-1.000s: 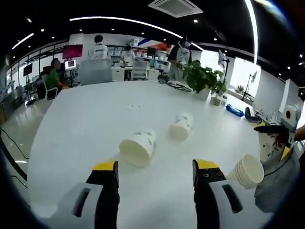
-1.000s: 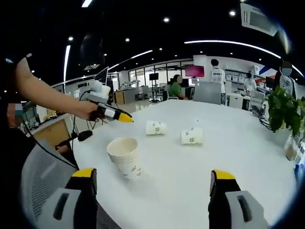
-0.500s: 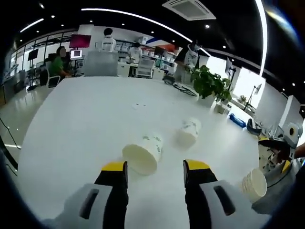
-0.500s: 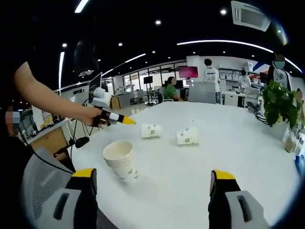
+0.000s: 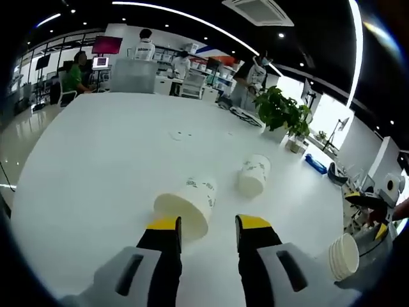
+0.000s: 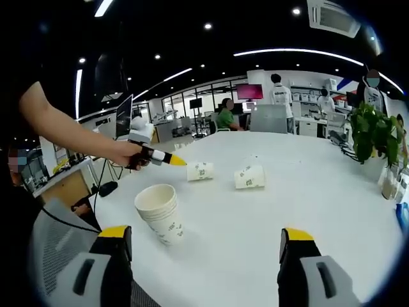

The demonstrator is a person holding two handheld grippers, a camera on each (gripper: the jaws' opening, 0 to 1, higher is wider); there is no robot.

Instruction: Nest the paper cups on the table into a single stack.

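Note:
Two white paper cups lie on their sides on the white table (image 5: 96,166): one (image 5: 187,206) just beyond my left gripper's (image 5: 209,224) yellow tips, the other (image 5: 254,176) farther right. My left gripper is open, its jaws set fairly narrow with nothing between them. A stack of nested cups (image 5: 342,256) stands near the table's edge at the right. In the right gripper view the stack (image 6: 160,214) stands upright ahead and left of my open, empty right gripper (image 6: 204,233). The left gripper (image 6: 167,160), held in a hand, points at the nearer lying cup (image 6: 200,171); the second cup (image 6: 249,177) lies beside it.
A potted plant (image 5: 281,112) and small items stand at the table's far side. A grey mesh chair (image 6: 51,236) sits at the table edge near the stack. People work at desks in the background. Bare tabletop (image 6: 307,192) spreads to the right of the cups.
My left gripper's jaws have drawn closer together and the gripper has moved up to the nearer lying cup. The right gripper has barely moved; the stack stays put.

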